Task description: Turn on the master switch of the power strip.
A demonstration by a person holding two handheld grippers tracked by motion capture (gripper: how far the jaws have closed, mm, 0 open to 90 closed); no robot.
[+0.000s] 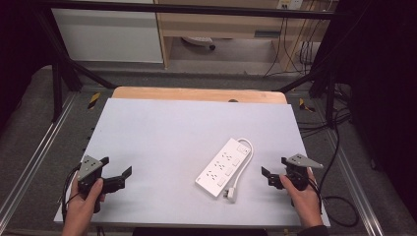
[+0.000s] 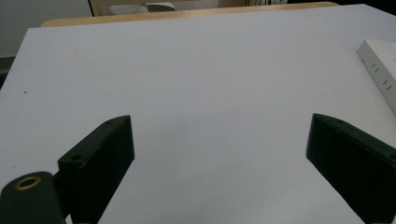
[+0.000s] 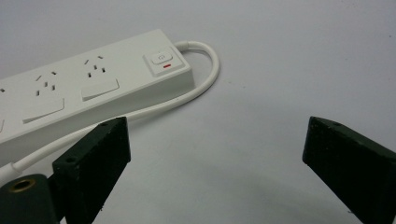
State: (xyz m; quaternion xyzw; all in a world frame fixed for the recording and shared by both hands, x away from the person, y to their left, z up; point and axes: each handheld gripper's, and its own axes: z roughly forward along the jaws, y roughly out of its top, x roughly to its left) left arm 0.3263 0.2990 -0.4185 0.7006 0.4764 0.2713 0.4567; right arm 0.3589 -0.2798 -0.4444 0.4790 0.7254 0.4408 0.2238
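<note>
A white power strip lies at an angle on the white table top, right of the middle, with its cable looped along its right side to a plug at the near end. My left gripper rests open near the front left corner, with bare table between its jaws; one end of the strip shows at the right edge there. My right gripper stands open just right of the strip. In the right gripper view, the strip's switch end and cable lie ahead and left.
A wooden board edge runs along the table's far side. Black frame legs and cables stand on the floor to the right, and a metal rail runs along the left. A cabinet stands behind the table.
</note>
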